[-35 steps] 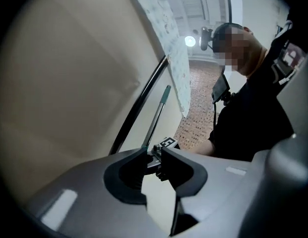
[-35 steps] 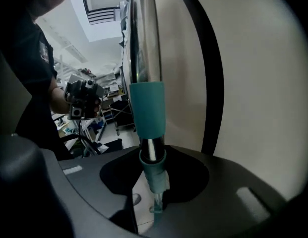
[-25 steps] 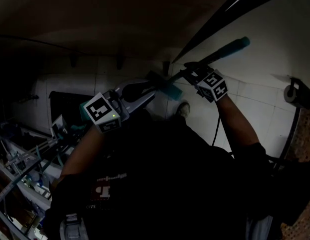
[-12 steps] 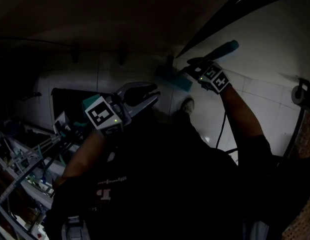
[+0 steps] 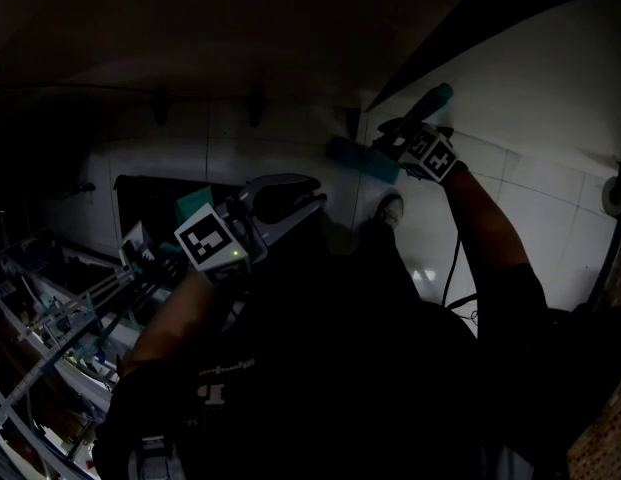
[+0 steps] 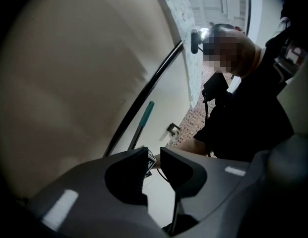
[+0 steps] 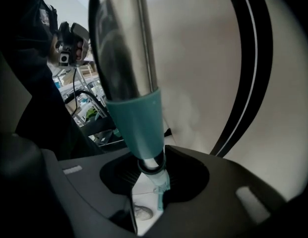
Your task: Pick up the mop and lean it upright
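Status: mop (image 5: 430, 100) clamped in right tongs (image 5: 405, 136) against the wall (image 5: 530, 88); left tongs (image 5: 308, 196) empty.
Head view: shaft slants along the wall, teal grip uppermost; left tongs sit well off the wall. Left gripper view: jaws slightly apart, nothing between, mop (image 6: 144, 118) ahead by the wall. Right gripper view: mop (image 7: 139, 123) pinched at its teal collar, steel shaft running straight away from the tongs.

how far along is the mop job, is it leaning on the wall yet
Done: the mop looks raised close to upright beside the white wall. In hand: the right gripper has its fingers closed on the pole; the left gripper is open and empty. Left: rest it against the wall and release; wall contact can't be confirmed.
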Motion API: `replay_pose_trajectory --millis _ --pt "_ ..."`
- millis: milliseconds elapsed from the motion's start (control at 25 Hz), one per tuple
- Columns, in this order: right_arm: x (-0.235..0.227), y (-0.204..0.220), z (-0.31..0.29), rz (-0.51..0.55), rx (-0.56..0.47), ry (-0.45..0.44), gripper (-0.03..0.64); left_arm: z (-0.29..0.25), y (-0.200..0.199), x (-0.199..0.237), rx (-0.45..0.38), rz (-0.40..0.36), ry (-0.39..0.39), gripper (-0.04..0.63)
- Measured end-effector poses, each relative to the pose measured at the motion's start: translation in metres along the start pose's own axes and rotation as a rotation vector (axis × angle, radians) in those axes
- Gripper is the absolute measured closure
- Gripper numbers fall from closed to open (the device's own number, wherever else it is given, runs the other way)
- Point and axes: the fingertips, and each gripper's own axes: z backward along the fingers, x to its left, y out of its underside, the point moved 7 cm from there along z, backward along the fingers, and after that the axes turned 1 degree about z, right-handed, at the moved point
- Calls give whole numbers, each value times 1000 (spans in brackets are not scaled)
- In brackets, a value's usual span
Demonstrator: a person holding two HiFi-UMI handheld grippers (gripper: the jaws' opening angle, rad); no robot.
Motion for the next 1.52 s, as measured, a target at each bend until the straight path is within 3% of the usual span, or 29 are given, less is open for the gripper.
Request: replay_pose_trajectory --millis 440,720,880,1280,1520 --pt "-36 1 -7 -221 -94 126 476 1 11 0 35 14 6 517" --pt "-40 -11 -14 -288 -92 143 469 5 6 -2 34 8 4 518" --pt "-49 -9 -17 -390 -91 160 445 3 10 -4 31 11 -2 518" --pt "-41 8 0 -435 -85 213 358 6 3 -2 5 6 -4 518" --pt "-24 16 25 -461 -117 237 351 3 -10 -7 -25 -31 10 518"
